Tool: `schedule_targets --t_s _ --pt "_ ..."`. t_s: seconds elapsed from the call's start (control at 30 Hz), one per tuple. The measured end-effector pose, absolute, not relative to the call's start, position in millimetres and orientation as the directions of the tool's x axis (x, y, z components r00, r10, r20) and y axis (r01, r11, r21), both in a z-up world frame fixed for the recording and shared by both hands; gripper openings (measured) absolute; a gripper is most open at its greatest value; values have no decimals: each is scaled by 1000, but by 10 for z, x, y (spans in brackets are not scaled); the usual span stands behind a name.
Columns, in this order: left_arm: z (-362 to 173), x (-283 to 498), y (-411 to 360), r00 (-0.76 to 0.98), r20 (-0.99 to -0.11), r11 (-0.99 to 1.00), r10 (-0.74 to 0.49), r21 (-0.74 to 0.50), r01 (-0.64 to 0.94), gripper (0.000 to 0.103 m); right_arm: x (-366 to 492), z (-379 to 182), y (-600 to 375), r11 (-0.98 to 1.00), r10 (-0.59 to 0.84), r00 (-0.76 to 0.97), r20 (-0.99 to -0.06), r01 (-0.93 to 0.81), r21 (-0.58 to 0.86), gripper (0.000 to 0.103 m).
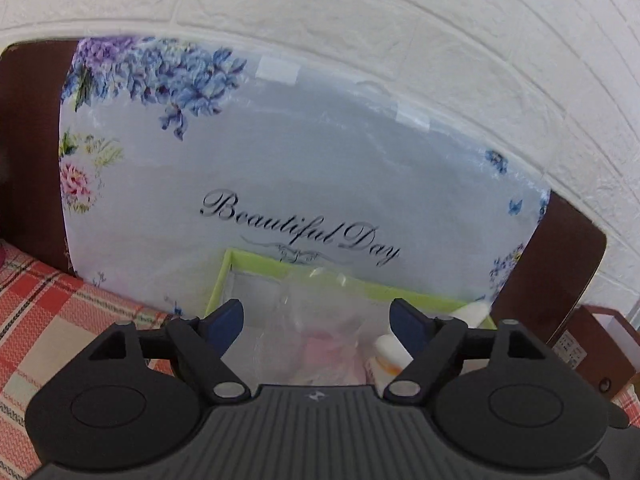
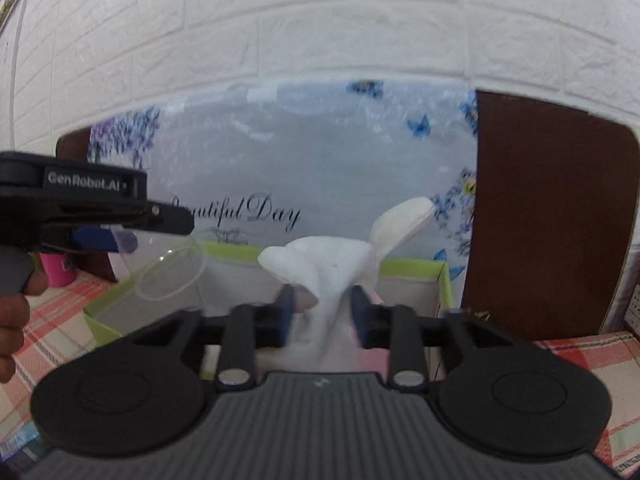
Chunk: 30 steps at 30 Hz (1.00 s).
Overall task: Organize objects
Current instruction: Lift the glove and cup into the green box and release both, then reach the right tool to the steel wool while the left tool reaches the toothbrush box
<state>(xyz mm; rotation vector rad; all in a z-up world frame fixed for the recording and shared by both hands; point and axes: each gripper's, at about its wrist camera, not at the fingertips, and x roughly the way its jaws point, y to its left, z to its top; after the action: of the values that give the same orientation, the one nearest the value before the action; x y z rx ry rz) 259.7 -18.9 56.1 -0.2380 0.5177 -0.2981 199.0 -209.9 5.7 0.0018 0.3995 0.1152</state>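
Both wrist cams close, facing green box (image 1: 256,264), wall.

Floral panel (image 1: 304,168) propped against white brick wall: black script "Beautiful Day", ornamental flourish beneath; in right wrist view first letters hidden behind left gripper (image 2: 120,242).
Left gripper, side plate: white print "GenRobot.AI".
Small print on item at right edge, left wrist view: illegible.

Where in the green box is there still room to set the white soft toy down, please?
The box's far-left corner, bordered by the green rim, looks bare. Its right side is crowded with small white items. The right gripper holds the white soft toy.
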Motion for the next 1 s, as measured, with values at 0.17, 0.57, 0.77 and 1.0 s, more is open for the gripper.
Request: schedule_targets --t_s 0.17,0.57,0.77,1.0 --pt "506 2404 -151 819 -450 926 -357 -283 248 83 1784 -43 -2096 995 94 927 -364 -103 -5 94" --pt "1008 1584 -259 806 -491 938 -331 -263 226 83 1052 471 -2211 994 106 956 -273 -92 65 103" --pt "916 1127 -259 790 -528 945 -311 -257 201 83 538 635 -2304 986 127 965 -230 -99 131 103" --pt "551 674 -45 757 -583 946 -293 -290 143 83 -15 525 -2385 983 112 965 -238 -73 167 103"
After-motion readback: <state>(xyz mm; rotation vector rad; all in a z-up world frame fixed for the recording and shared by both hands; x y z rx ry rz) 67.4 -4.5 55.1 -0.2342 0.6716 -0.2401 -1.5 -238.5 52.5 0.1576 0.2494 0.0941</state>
